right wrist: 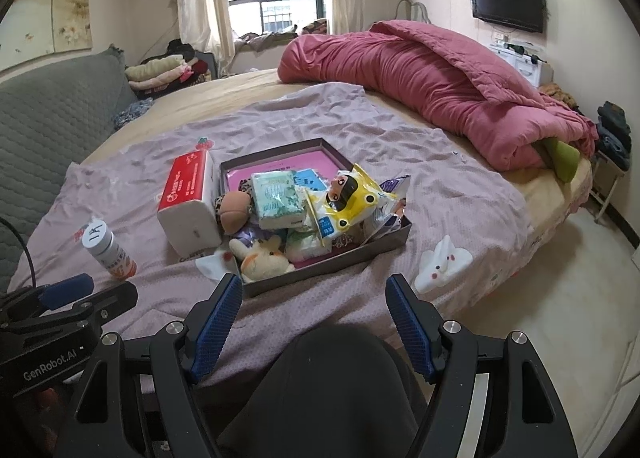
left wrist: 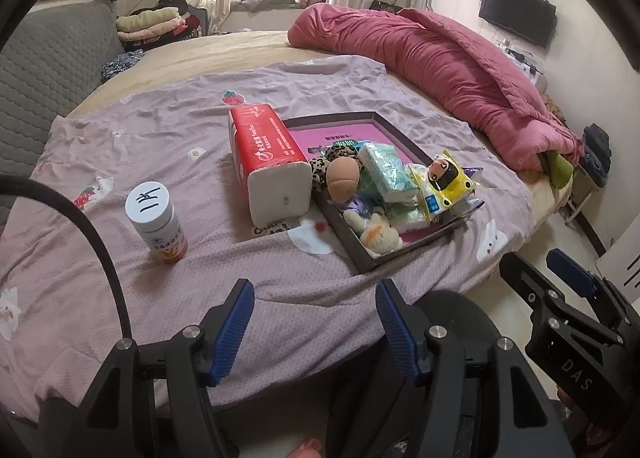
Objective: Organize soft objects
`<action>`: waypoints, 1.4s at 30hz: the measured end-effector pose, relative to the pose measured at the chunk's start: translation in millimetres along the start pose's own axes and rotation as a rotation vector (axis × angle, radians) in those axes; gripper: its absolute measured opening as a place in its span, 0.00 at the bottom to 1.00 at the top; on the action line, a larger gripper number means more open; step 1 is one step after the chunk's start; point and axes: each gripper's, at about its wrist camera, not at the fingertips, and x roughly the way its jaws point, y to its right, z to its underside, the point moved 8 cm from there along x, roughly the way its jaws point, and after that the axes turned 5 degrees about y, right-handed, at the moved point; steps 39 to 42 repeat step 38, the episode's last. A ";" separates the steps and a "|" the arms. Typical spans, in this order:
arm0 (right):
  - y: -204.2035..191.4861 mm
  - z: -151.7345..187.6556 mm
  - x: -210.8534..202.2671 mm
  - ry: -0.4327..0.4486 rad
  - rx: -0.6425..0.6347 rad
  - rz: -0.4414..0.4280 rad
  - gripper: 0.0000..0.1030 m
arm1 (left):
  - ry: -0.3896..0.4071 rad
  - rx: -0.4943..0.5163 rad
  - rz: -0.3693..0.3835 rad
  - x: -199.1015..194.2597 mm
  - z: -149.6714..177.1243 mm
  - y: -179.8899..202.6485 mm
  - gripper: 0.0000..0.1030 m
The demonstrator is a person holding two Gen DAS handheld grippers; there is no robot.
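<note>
A shallow dark tray (right wrist: 404, 230) with a pink floor sits on the mauve blanket (right wrist: 460, 194) spread over the bed, toward the bed's near edge. It is heaped with soft things: a green-patterned tissue pack (right wrist: 276, 198) lies across the middle, a yellow packet with a cartoon face (right wrist: 344, 202) leans at the tray's right side, a cream plush rabbit (right wrist: 262, 258) fills the near corner, and a tan round plush (right wrist: 235, 210) with leopard-print fabric behind it rests against the left wall. More small packs lie under and behind these; their kind cannot be made out.

Just outside the tray's left wall, touching or nearly touching it, a large red tissue pack (left wrist: 266, 154) lies on the blanket with its white end facing the near edge. Farther left, well apart from the tray, a white-capped bottle (left wrist: 158, 222) with an orange label stands upright.

Both grippers hang above the near edge of the bed, clear of everything. The left gripper (left wrist: 316, 330) has its blue pads spread wide with only blanket between them. The right gripper (right wrist: 312, 328) is likewise spread wide and holds nothing, with a dark rounded shape below it.

Beyond the blanket, a rolled pink quilt (right wrist: 420, 82) lies along the far right side of the bed, and a grey quilted headboard (right wrist: 52, 122) runs along the left.
</note>
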 end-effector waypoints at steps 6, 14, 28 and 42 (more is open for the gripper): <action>0.1 1.8 -2.8 -0.006 0.001 -0.004 0.73 | -0.004 -0.003 -0.007 -1.3 3.1 -1.9 0.61; -1.4 2.4 -2.7 -0.010 -0.001 -0.010 0.73 | 0.001 0.023 -0.003 -5.6 3.9 0.5 0.61; -3.9 4.7 -3.4 -0.016 -0.018 -0.011 0.73 | -0.004 0.020 0.006 -7.1 5.4 -1.5 0.61; -13.6 3.8 1.3 -0.017 -0.050 -0.018 0.73 | -0.022 -0.019 0.028 -2.7 13.2 -17.0 0.61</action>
